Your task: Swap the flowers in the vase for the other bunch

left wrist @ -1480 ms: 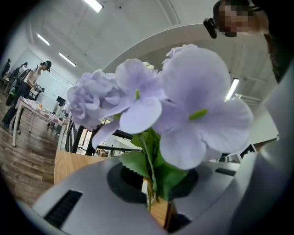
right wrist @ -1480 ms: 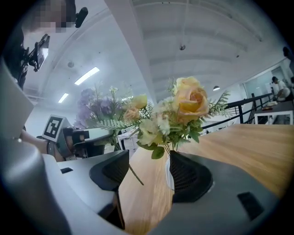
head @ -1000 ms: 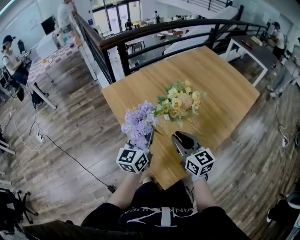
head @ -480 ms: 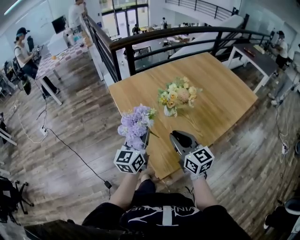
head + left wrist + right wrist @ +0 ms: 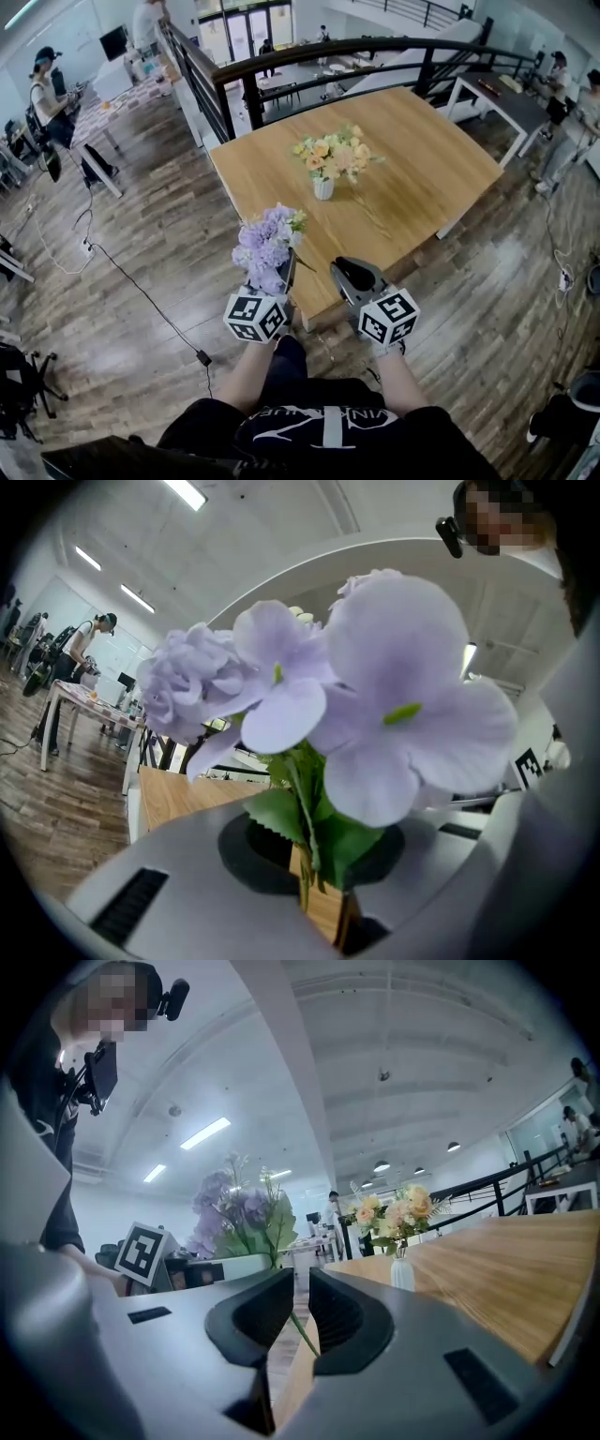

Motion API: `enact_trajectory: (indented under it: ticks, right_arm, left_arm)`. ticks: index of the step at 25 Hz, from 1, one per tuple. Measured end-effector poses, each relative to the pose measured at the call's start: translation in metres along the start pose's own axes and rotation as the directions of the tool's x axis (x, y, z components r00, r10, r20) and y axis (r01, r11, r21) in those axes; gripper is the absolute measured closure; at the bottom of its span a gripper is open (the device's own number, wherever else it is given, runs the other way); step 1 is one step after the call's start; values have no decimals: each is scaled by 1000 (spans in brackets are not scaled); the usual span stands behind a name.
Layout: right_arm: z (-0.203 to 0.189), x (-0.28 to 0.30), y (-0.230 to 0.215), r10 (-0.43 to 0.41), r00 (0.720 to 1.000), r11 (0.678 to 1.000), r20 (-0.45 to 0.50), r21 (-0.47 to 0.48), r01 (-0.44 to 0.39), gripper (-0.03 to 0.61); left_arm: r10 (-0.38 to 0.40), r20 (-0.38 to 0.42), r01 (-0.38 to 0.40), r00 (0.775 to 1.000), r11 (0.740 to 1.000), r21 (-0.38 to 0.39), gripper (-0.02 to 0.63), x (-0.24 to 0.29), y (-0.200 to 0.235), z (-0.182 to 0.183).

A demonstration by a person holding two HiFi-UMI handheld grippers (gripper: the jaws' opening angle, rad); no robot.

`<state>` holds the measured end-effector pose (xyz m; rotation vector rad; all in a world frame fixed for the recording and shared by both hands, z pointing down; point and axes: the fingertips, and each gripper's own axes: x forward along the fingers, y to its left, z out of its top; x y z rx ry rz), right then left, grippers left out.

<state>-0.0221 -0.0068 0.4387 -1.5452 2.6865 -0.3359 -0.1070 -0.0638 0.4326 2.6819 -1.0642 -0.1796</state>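
Observation:
A white vase with yellow and peach flowers stands near the middle of the wooden table. My left gripper hovers at the table's near edge, shut on the stems of a purple flower bunch that stands upright. In the left gripper view the purple bunch fills the frame, its green stems pinched at the left gripper. My right gripper is beside it, shut and empty. The right gripper view looks past the right gripper to the vase and the purple bunch.
A black railing runs behind the table's far side. A grey side table stands at the right, with people near it. More people work at desks at the far left. A cable lies on the wooden floor.
Both grippers have drawn back from the vase toward the table's near edge, the purple bunch still in the left one. The vase and table now sit farther away.

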Motion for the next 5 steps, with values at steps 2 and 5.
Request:
enact_trajectory:
  ticks: [2,5]
  right_arm:
    - [-2,-11,7,-3,1000,1000,3,3,3,511]
    - [-2,-24,16,-5,1000,1000,10,7,5,511]
  left_arm:
    - [-6,-2,6,1000,1000,9,560,-9,-8,1]
    - [-9,-3,9,1000,1000,14,560,-20,-18,1]
